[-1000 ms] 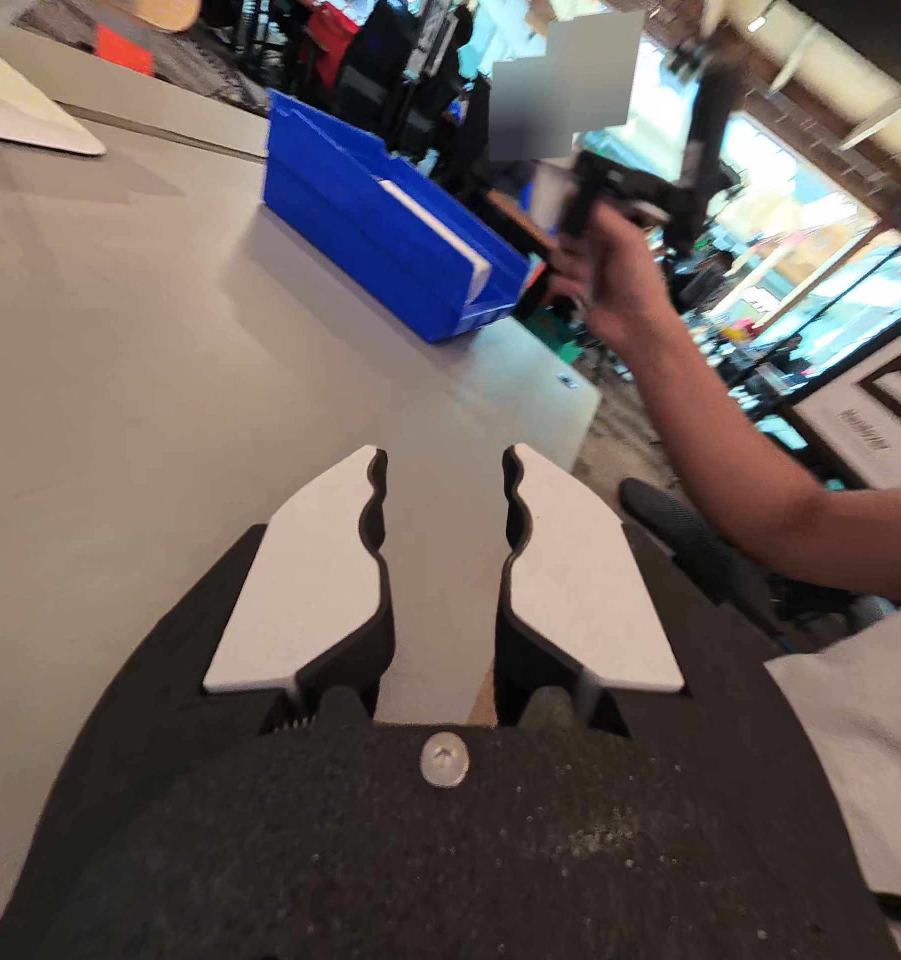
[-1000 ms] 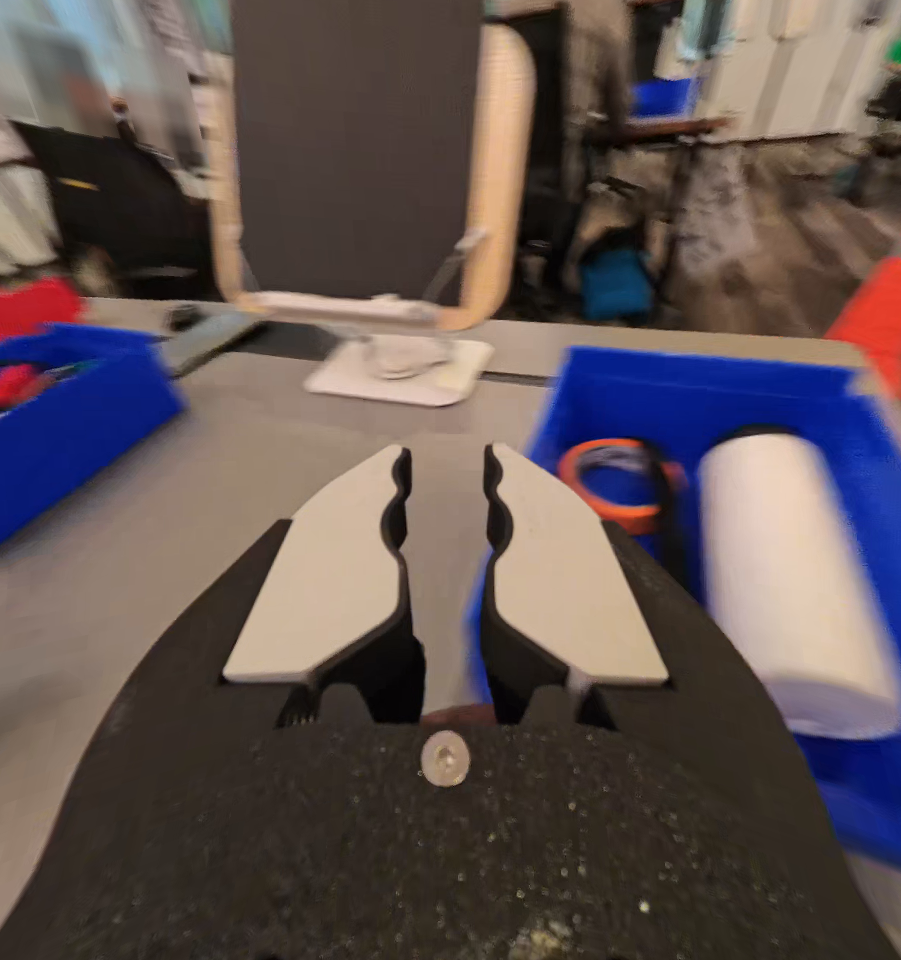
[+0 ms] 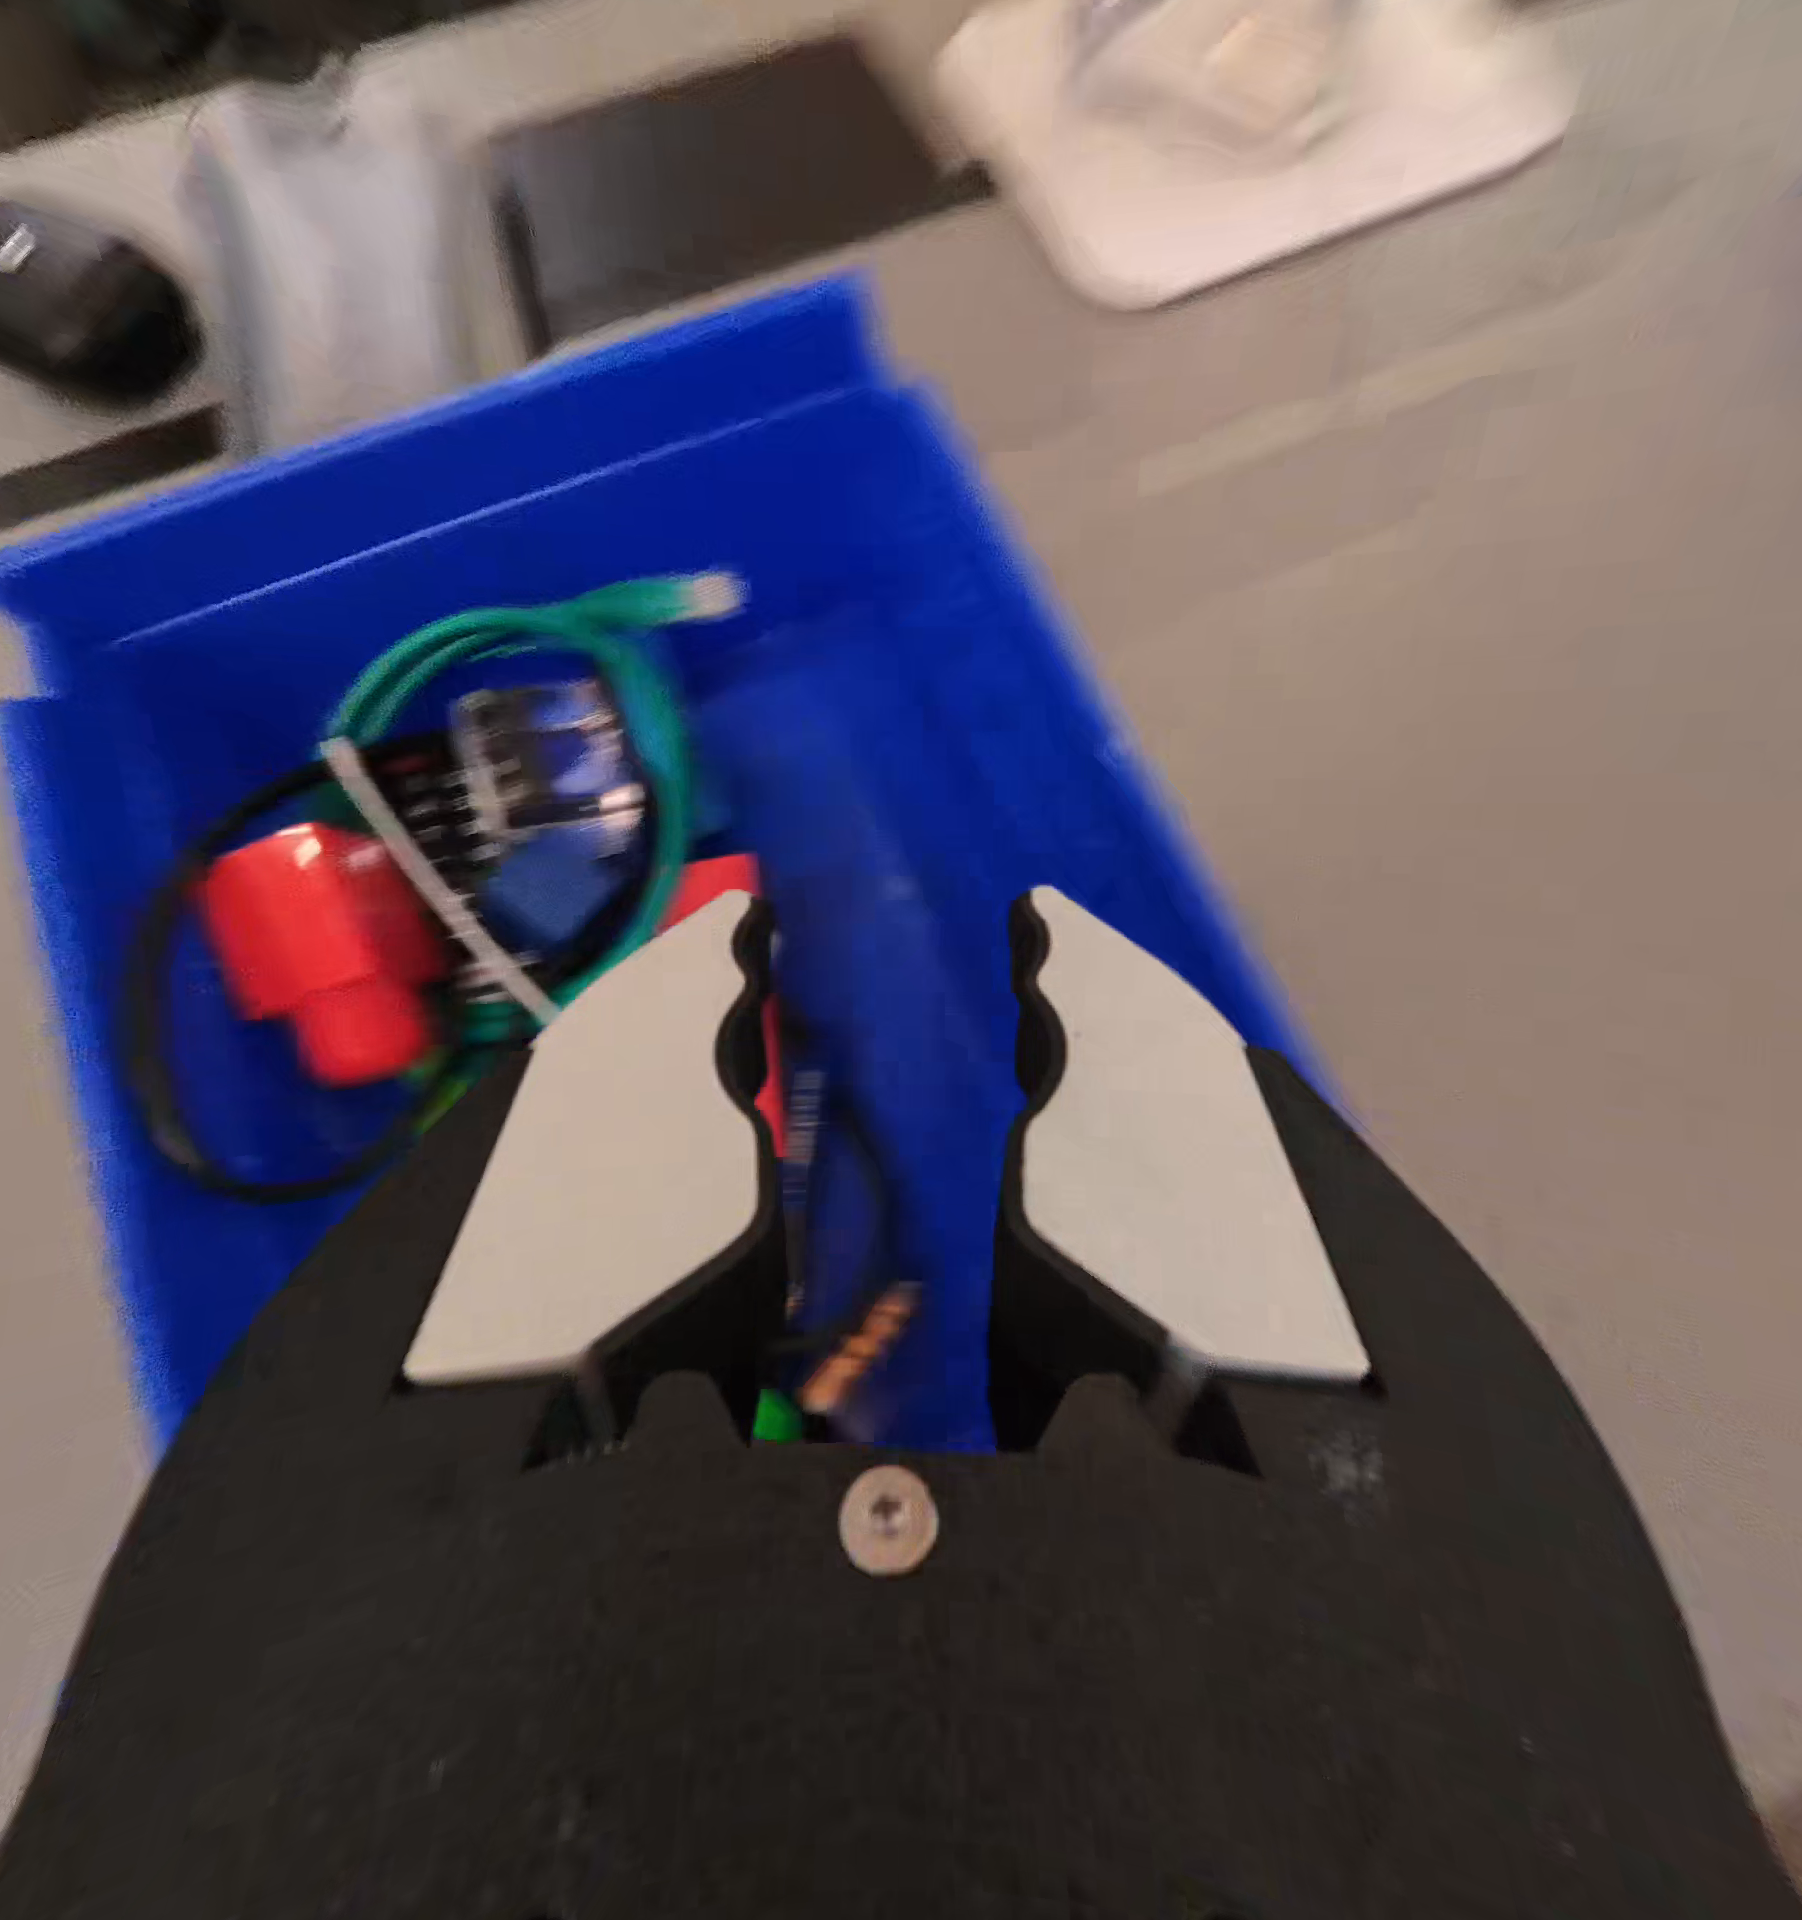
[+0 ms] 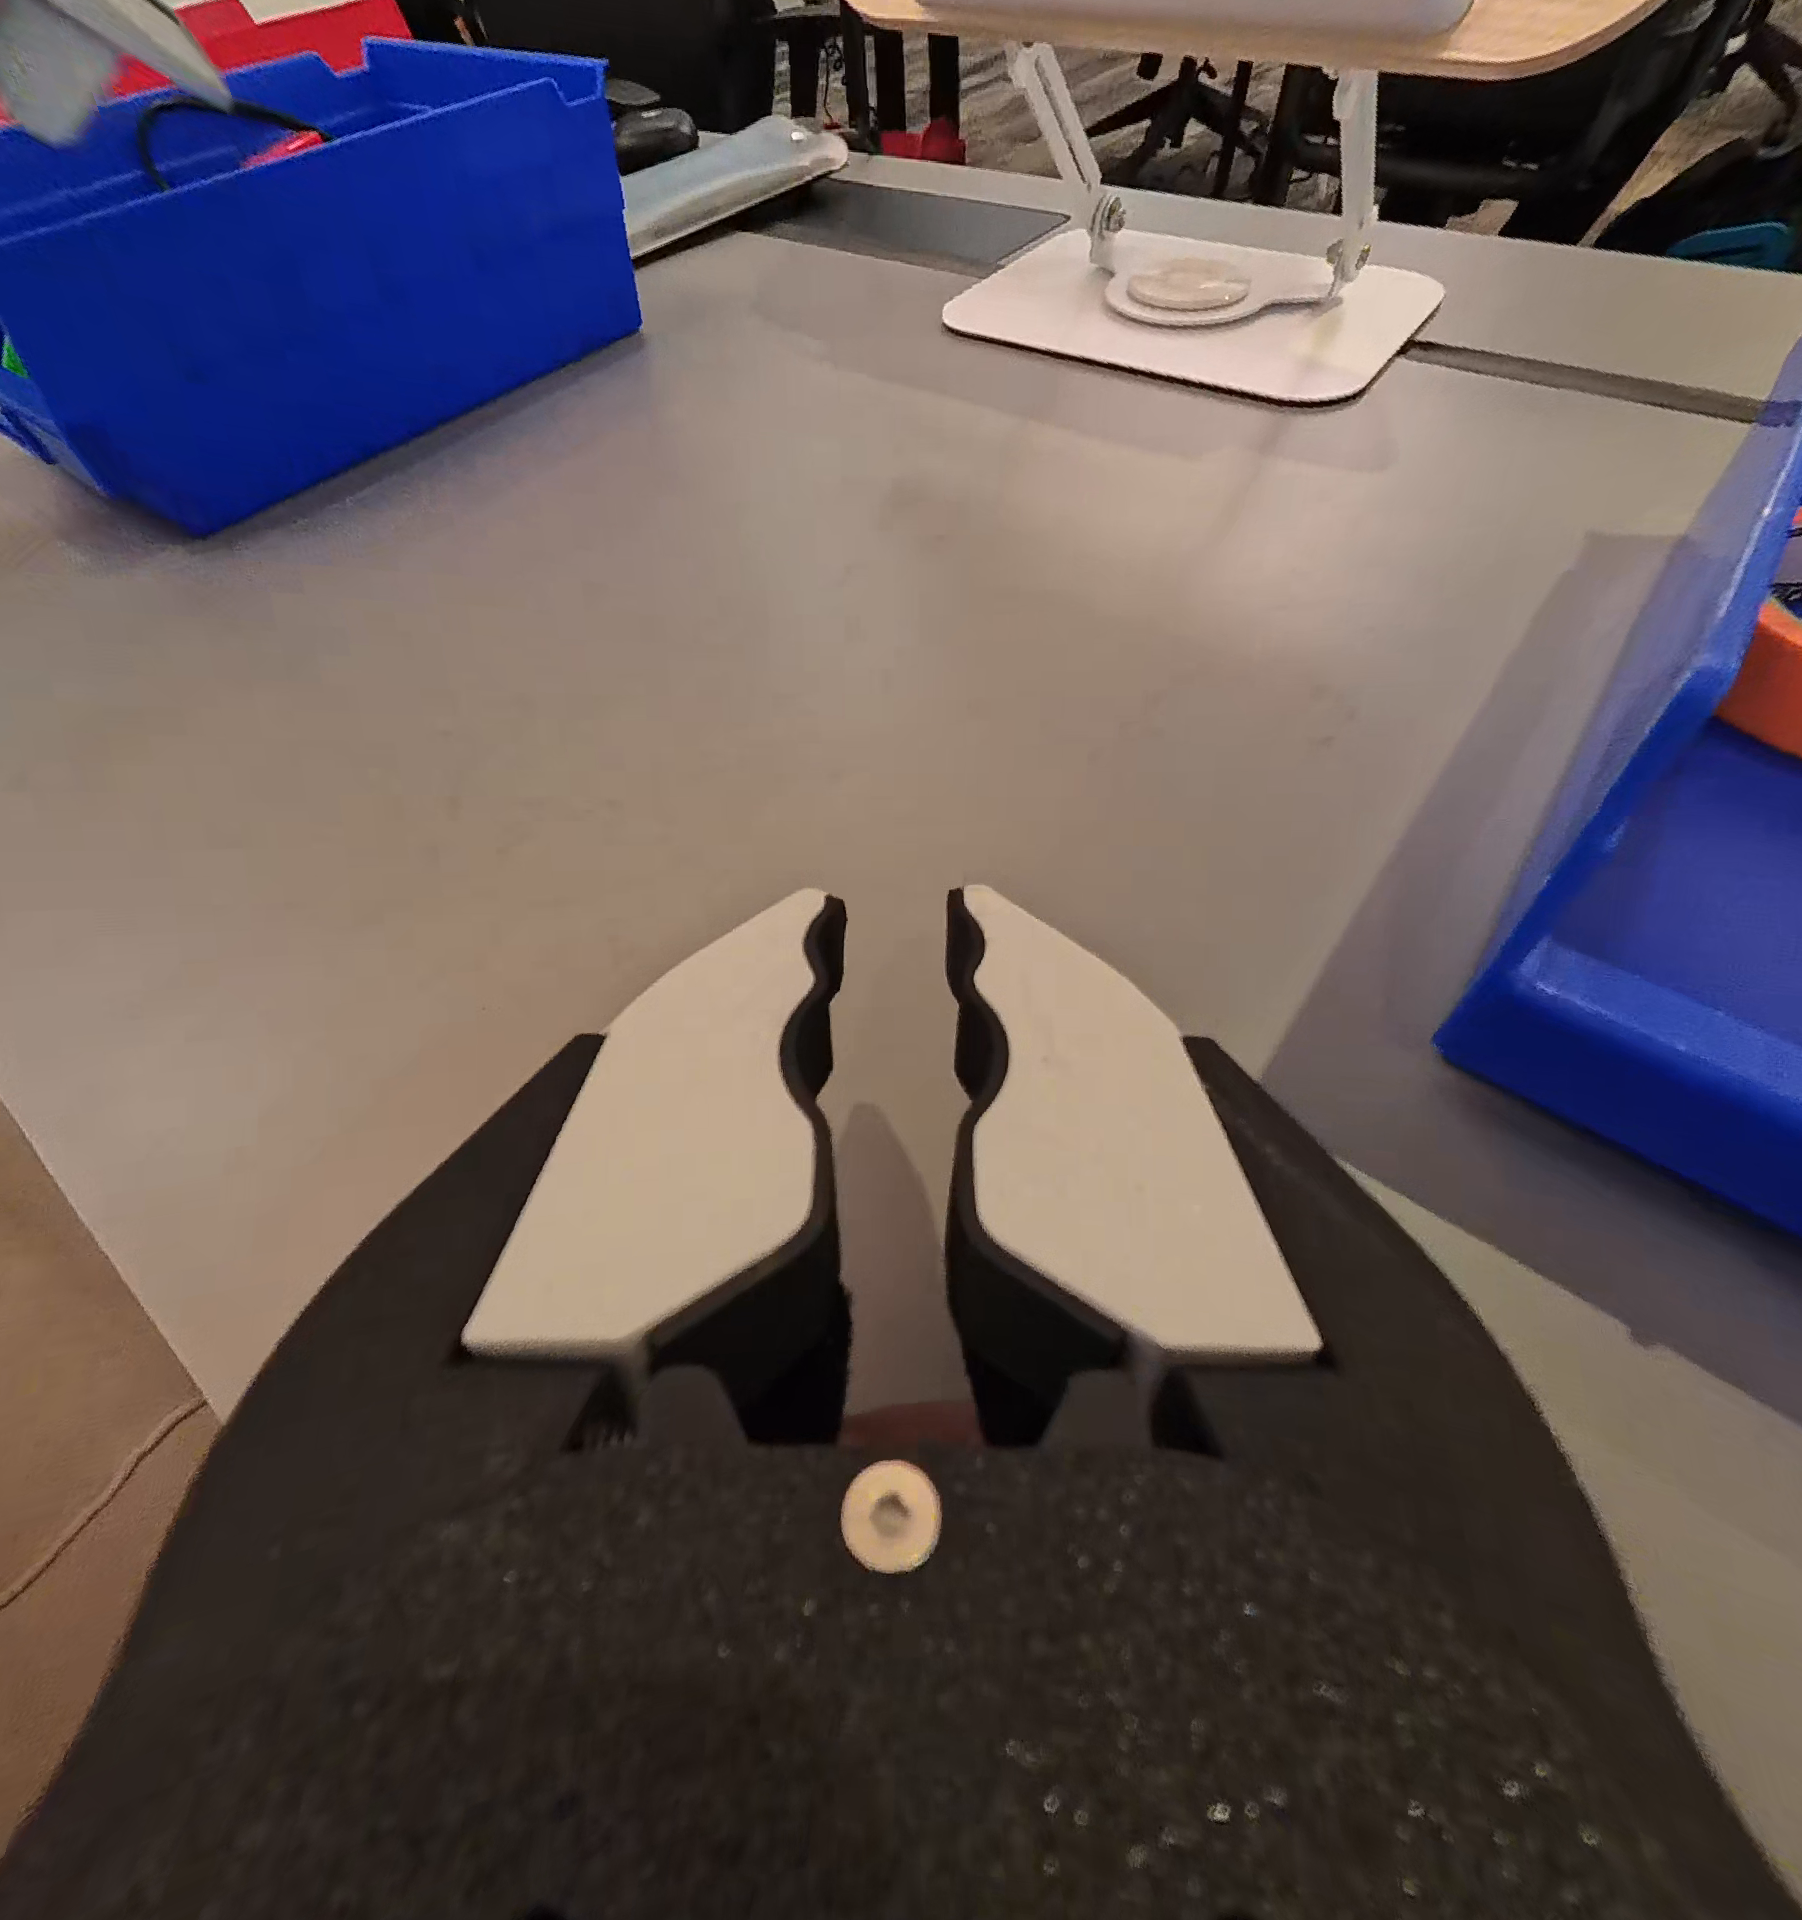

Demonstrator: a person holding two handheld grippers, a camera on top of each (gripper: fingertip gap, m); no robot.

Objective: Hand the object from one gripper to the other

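On the table (image 4: 876,582), two blue bins (image 4: 284,312)

Office-like workshop, grey table (image 4: 668,623), blue parts bins (image 4: 284,343), office chairs (image 4: 1188,94)

Left wrist view is pretty smeared: the blue bin (image 3: 523,540), the green cable (image 3: 606,665) and the red part (image 3: 315,966) inside it all streak with motion blur, and the stuff along the top edge is mush. Only the left claw (image 3: 886,914) itself looks halfway crisp. Right wrist view is way sharper, evenly lit, soft indoor light from above. The grey desk (image 4: 668,675) has a mild sheen and soft shadows beside the white stand base (image 4: 1188,312) and the other blue bin (image 4: 1655,852). Fisheye bends the edges, and the top left corner goes blurry.
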